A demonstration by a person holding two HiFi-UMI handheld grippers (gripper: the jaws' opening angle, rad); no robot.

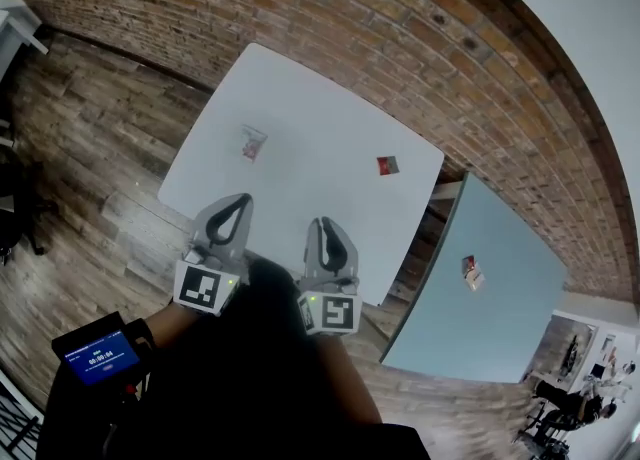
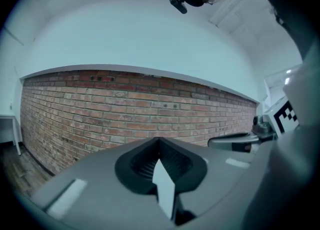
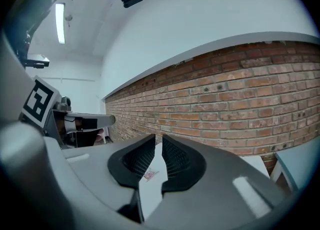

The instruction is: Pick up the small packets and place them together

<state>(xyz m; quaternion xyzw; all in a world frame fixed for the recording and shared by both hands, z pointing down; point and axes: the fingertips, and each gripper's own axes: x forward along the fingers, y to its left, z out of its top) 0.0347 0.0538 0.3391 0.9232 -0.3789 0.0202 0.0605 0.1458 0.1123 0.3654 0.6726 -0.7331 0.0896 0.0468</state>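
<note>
Approach | left tongs (image 1: pixel 243 200) together, empty; right tongs (image 1: pixel 327 223) slightly apart, empty | I hold both at the desk's (image 1: pixel 320 98) near edge to line up | pale packet (image 1: pixel 253 142) and red packet (image 1: pixel 388 165) lie ahead, well apart.

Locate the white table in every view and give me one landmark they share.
Head view: white table fills the centre.
Left gripper view: only a white sliver between the tongs, low centre.
Right gripper view: white strip between the tongs, plus a corner at lower right.
Shared landmark: the brick wall behind it.
</note>
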